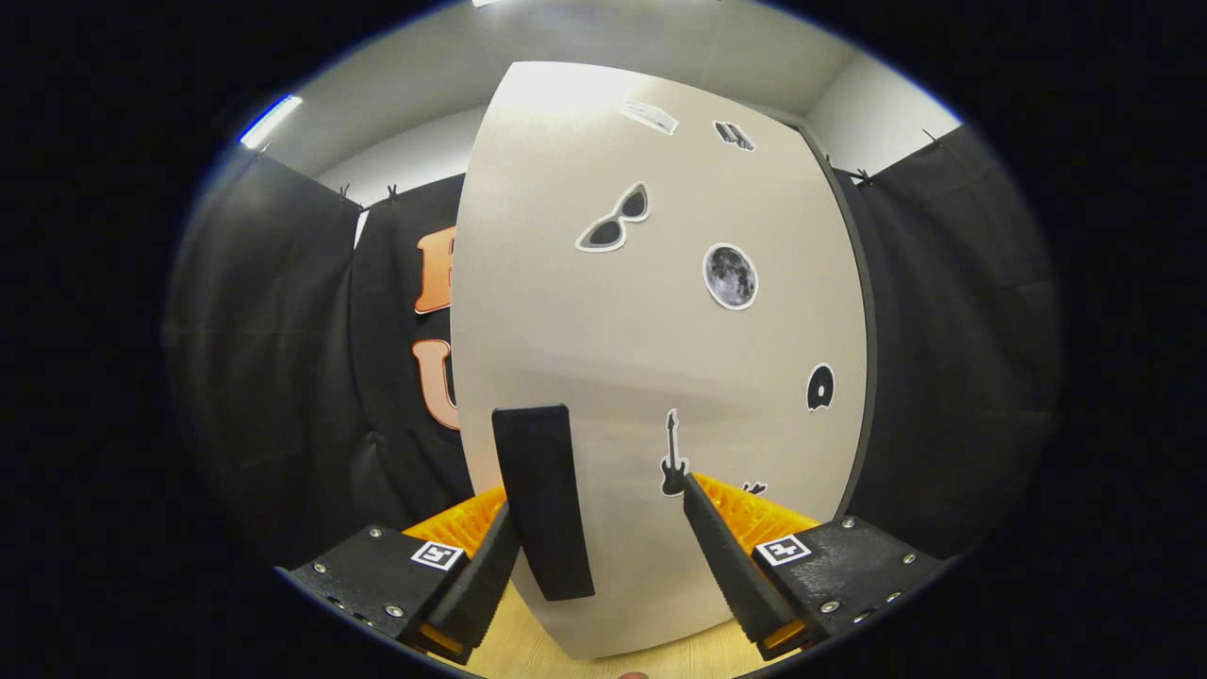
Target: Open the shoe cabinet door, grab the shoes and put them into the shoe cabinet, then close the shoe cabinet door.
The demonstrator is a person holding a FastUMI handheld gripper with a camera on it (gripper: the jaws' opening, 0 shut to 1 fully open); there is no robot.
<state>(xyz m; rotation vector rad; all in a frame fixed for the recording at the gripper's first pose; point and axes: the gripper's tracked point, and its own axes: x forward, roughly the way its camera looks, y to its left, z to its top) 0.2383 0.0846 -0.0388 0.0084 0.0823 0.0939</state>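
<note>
Handle (544,500) of the shoe cabinet door (660,311), a dark upright strip near the door's left edge, stands just ahead of the left finger (481,585) and inside the gap of my gripper (603,556). The jaws stand wide apart and hold nothing; neither finger presses on the handle. The door is a pale panel that looks closed or nearly so, and its left edge stands out against the booth's dark cloth wall (283,358). Across the panel, moving right, lie stickers: sunglasses (614,219), a moon (730,275), a guitar (672,455) just beyond the right finger (731,566), and a small disc (819,387) toward the door's right edge. A strip of light wood floor (528,651) shows under the door. I see no shoes.

I judge the step in hand to be opening the door. To do it well, I would shift left until the handle sits midway between the fingers, close on it squarely at mid-height, then pull along the arc of the hinge, presumably on the right side, rather than straight back, so the grip does not slip off.
</note>
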